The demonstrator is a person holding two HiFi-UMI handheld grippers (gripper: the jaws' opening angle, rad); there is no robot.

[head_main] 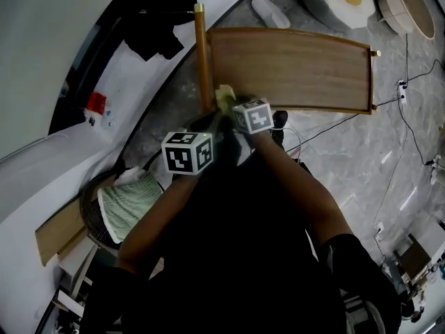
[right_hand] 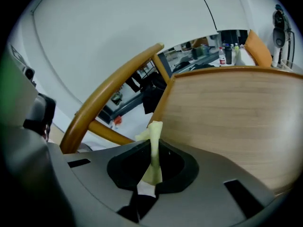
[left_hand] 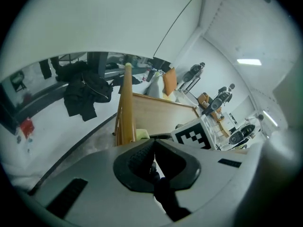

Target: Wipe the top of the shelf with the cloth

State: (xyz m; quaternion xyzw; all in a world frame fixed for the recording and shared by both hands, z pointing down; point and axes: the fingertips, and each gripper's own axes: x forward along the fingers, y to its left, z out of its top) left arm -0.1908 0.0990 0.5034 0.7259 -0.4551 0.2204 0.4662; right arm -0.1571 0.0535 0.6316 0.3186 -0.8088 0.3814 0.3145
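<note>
- Right gripper view: the cloth [right_hand: 154, 131] is held as a thin, twisted, pale yellow strip between the closed jaws of the right claw [right_hand: 152, 167]. Little of the fabric is caught, so it could be pulled free if it is dragged hard across the wood.
- The cloth is bunched at the near left corner of the shelf [head_main: 299, 68], just beside the side rail [head_main: 201, 61]. The rest of the wooden top, out to its right end, is judged to be unwiped as yet.
- Because the cloth is gathered and not spread, only a narrow band is likely to be cleaned on each pass. Streaks could be left unless the passes are overlapped.
- If the right claw is pressed down too low, the wood could be met by the hard jaw tips instead of by fabric, and the top could be scratched.
- The loose end of the strip could be snagged on the side rail, since the wipe is started right against it.
- The left claw [left_hand: 154, 145] is seen with its jaws brought together and nothing gripped between the pads. It is held close beside the right claw, so the two could be knocked against each other when the sweep to the right is begun.
- Whether the cloth is already pressed flat on the top cannot be told, as the contact is hidden by the claws in the head view.
</note>
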